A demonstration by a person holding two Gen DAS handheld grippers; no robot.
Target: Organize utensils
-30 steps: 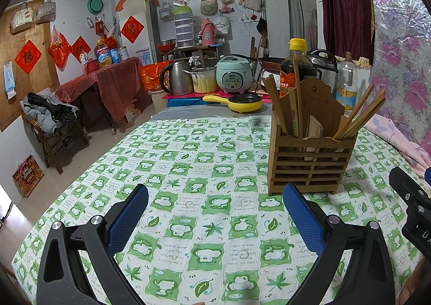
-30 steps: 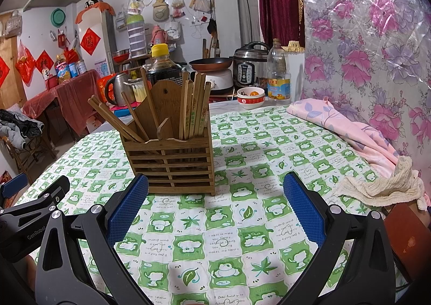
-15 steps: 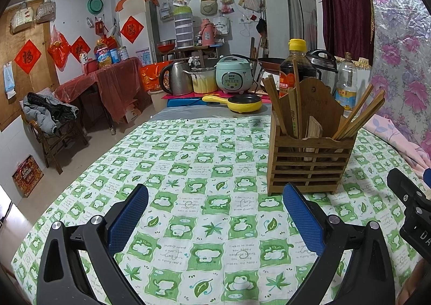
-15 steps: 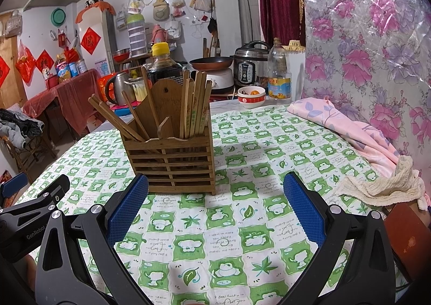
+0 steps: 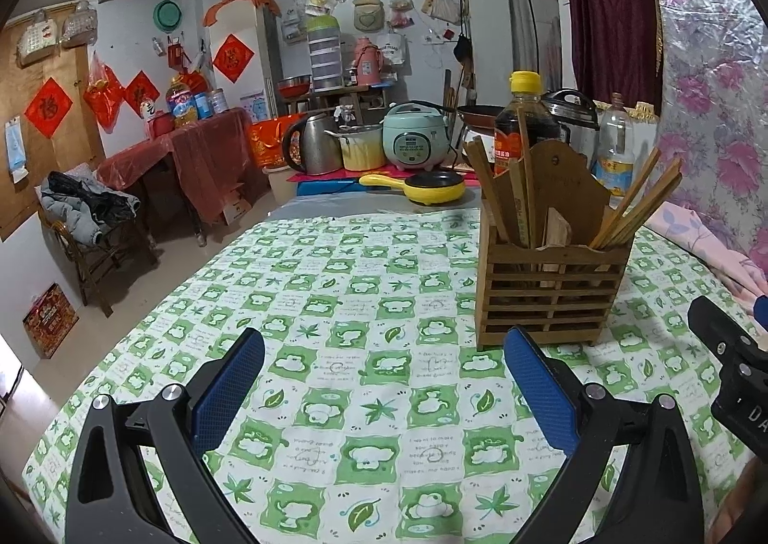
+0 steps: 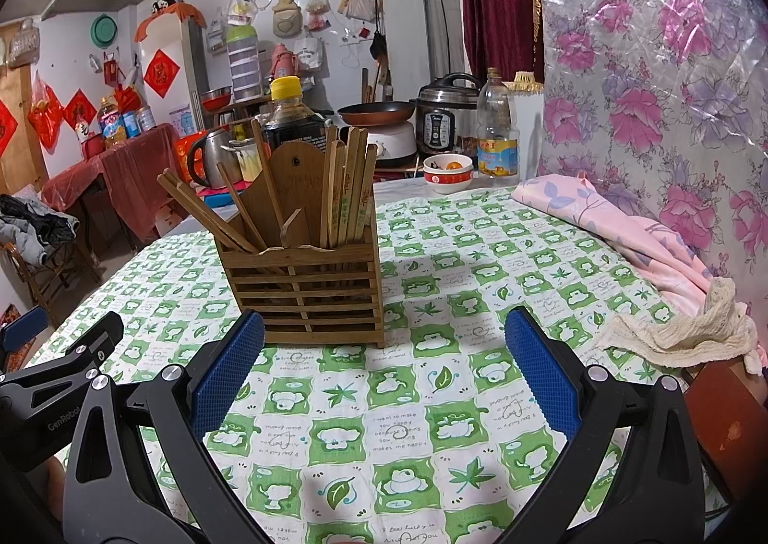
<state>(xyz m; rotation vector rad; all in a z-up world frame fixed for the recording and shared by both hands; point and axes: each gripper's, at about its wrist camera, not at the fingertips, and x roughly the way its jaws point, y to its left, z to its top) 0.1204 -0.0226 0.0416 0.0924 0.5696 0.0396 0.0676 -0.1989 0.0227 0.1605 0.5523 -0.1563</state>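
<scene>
Both low over the green-and-white checked bench [image 5: 336, 284], facing the kitchen wall; shared: slatted wooden chopstick holder [image 5: 547, 299] [image 6: 307, 289], close ahead.

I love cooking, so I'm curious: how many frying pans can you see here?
2. A yellow frying pan lies just past the table, left of the wooden holder; a brown frying pan sits further back. Others may be hidden.
</scene>
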